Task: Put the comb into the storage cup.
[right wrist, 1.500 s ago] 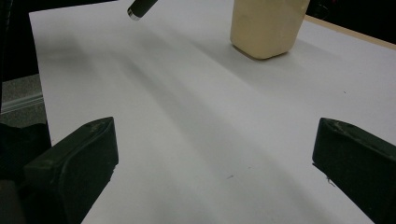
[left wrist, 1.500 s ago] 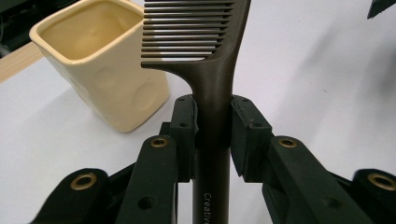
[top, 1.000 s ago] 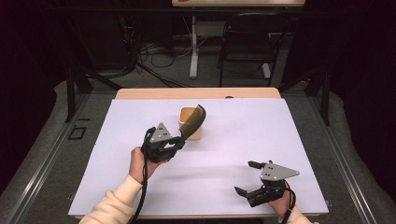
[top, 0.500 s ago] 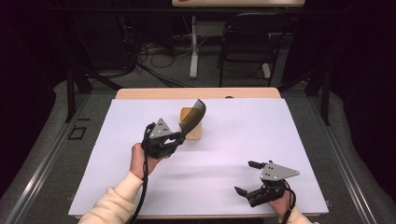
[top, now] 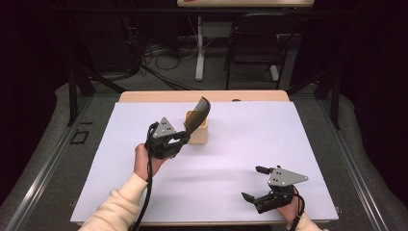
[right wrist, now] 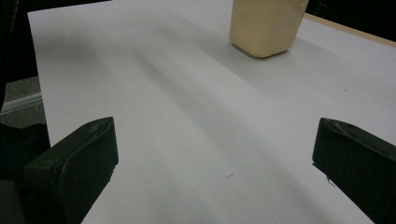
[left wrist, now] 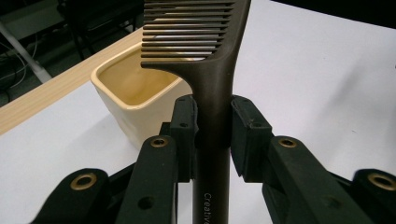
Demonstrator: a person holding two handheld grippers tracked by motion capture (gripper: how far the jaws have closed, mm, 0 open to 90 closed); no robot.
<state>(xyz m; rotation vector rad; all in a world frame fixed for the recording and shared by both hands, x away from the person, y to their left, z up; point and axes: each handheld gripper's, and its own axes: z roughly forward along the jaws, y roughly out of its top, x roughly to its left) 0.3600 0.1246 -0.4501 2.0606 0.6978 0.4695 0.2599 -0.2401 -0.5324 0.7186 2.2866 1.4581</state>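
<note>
Dark room, black curtains (top: 29,57) around. Grey carpet floor (top: 159,89). White-topped worktop (top: 250,139), wooden far edge. Behind it: black chair (top: 255,45), white desk leg (top: 199,53), tangled cables (top: 159,53).

Looks like a lab/recording studio: black curtains (top: 29,72), floor cables (top: 159,53), white-covered table (top: 308,139), folding chair (top: 252,43)
</note>
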